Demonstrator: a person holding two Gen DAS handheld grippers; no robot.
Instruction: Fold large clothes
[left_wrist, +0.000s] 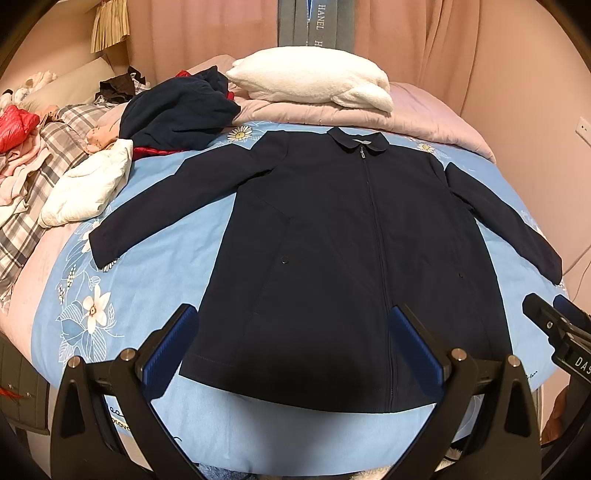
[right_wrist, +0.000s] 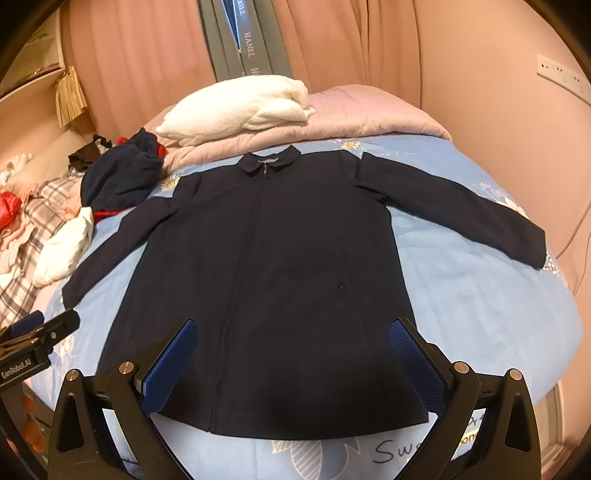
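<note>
A dark navy zip jacket lies flat, front up, on a light blue flowered bedspread, collar at the far side, both sleeves spread out to the sides. My left gripper hovers above the jacket's near hem, jaws wide open with nothing between them. My right gripper hangs over the hem further right, also wide open and empty. Each gripper shows at the edge of the other's view: the right gripper and the left gripper.
A folded white fleece rests on a pink quilt beyond the collar. A crumpled navy garment, a white padded piece and a plaid heap crowd the left side. Pink curtains hang behind.
</note>
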